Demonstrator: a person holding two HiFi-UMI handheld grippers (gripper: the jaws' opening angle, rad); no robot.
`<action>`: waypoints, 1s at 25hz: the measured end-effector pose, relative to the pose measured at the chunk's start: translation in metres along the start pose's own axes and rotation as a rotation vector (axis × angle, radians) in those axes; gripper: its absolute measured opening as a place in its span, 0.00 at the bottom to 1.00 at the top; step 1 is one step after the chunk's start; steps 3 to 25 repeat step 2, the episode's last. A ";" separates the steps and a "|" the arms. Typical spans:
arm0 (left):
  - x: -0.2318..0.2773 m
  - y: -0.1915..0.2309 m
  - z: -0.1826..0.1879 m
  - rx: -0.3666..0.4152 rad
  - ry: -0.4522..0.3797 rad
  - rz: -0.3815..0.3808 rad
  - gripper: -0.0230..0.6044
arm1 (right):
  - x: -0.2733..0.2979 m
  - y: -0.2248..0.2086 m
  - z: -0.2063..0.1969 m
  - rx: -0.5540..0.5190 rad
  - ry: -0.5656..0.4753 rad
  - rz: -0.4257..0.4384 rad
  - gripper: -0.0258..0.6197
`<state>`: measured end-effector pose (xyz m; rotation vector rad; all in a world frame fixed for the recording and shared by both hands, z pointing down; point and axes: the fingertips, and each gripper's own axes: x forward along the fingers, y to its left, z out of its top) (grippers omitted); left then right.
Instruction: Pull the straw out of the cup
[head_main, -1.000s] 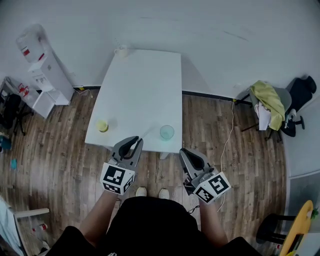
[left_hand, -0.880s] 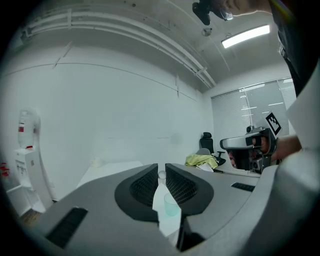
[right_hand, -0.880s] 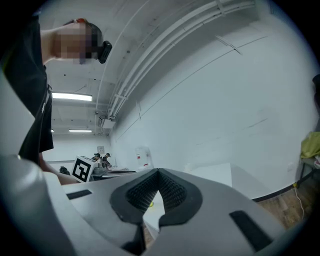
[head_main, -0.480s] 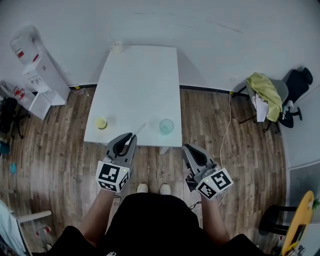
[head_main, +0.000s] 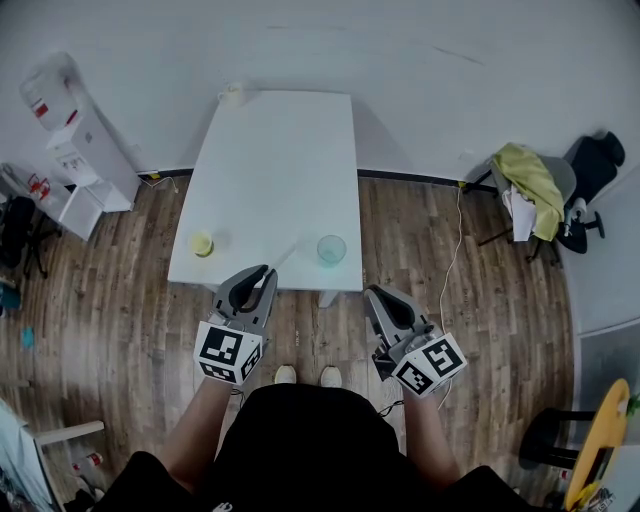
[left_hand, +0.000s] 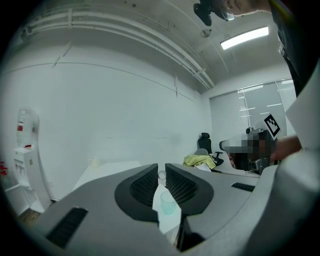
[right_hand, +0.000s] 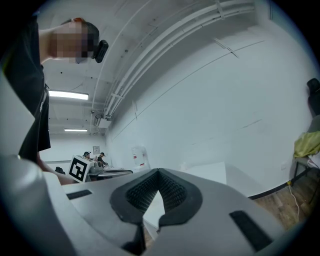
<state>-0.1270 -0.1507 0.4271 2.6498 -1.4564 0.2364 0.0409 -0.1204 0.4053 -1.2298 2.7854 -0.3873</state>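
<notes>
**Head view.**
- White table (head_main: 280, 170), standing on wood flooring.
- Teal cup (head_main: 331, 249): upright near the table's near edge, toward its right corner.
- Yellow cup (head_main: 203, 244): near the near left corner.
- White mug (head_main: 232, 93): at the far left corner.
- Straw (head_main: 284, 259): out of the teal cup and apart from it on its left. It slants over the near edge, with its near end at the left gripper's tips.
- Left gripper (head_main: 262, 274): just off the near edge, pointing at the table.
- Right gripper (head_main: 378, 295): off the near right corner, over the floor, touching nothing.
- Water dispenser (head_main: 70, 130): against the wall, left of the table.
- Chair with a yellow-green cloth (head_main: 530, 185): far right.

**Left gripper view.**
- Left gripper (left_hand: 161, 172): jaws drawn close, leaving only a narrow slit.
- Straw (left_hand: 161, 175): seen end-on as a small pale ring pinched at the tips.
- Teal cup (left_hand: 168, 204): visible lower in the slit, standing on the table (left_hand: 107, 167) beyond.

**Right gripper view.**
- Right gripper (right_hand: 159, 171): jaws closed, tips meeting, nothing between them.
- Table (right_hand: 210, 172): ahead, and also seen through the gap below the tips.
</notes>
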 end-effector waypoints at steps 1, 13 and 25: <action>0.000 -0.001 0.000 -0.001 -0.001 0.000 0.13 | -0.001 0.000 0.000 0.002 -0.002 0.001 0.07; 0.000 -0.003 0.000 -0.001 -0.001 -0.001 0.13 | -0.002 0.000 0.001 0.005 -0.004 0.001 0.07; 0.000 -0.003 0.000 -0.001 -0.001 -0.001 0.13 | -0.002 0.000 0.001 0.005 -0.004 0.001 0.07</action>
